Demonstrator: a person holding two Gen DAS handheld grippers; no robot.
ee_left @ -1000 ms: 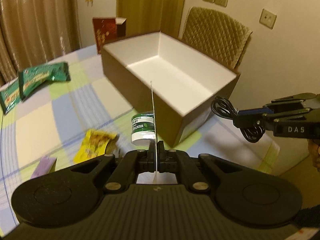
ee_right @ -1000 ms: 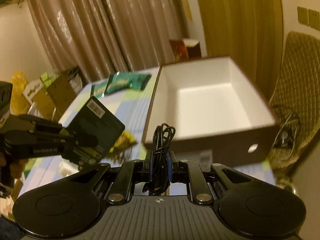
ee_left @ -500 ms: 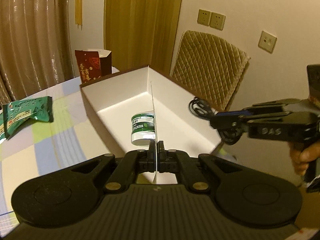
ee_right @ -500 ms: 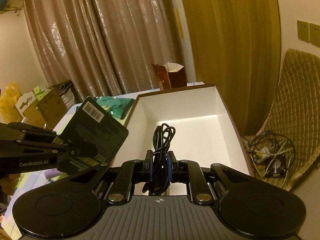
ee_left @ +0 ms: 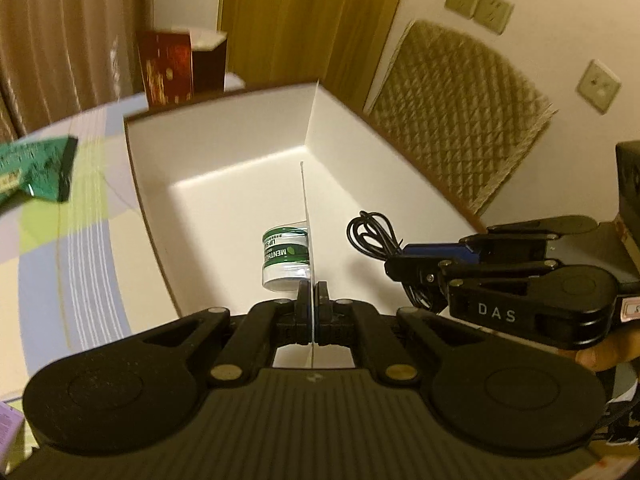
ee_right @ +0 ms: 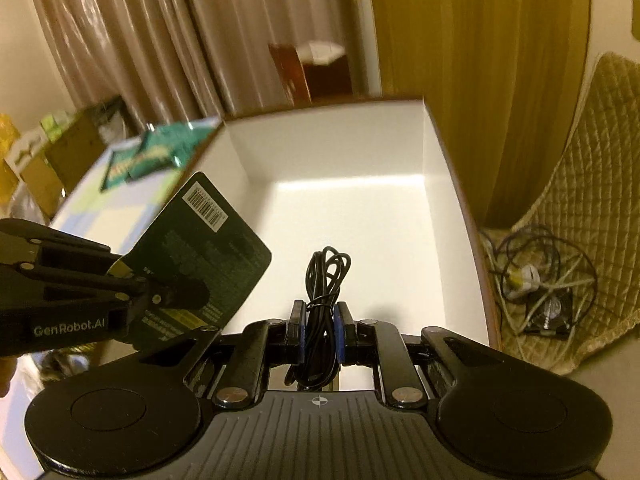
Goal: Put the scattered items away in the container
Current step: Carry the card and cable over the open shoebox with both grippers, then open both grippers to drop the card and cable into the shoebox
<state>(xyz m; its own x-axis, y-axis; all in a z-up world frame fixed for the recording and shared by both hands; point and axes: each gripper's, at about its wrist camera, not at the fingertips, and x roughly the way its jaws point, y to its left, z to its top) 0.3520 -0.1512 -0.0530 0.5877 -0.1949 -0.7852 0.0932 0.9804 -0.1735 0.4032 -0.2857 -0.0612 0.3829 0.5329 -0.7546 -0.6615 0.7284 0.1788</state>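
Over the box (ee_right: 344, 216) my left gripper (ee_left: 310, 300) pinches a card (ee_right: 208, 256), my right gripper (ee_right: 320, 320) a cable bundle (ee_right: 324, 280) — released together, they may tangle — or the card catches the wall.

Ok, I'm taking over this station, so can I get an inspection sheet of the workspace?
Surface: table under a checked cloth.
Job's things: open box, white inside, nothing seen in it; carded pack and black cable bundle held over it.
Clutter: green packets on the cloth; red bag behind the box.
Tools: left tool shut on the pack; right tool shut on the bundle.
Cables: loose cords on the quilted chair.
Surroundings: curtains, wall sockets.
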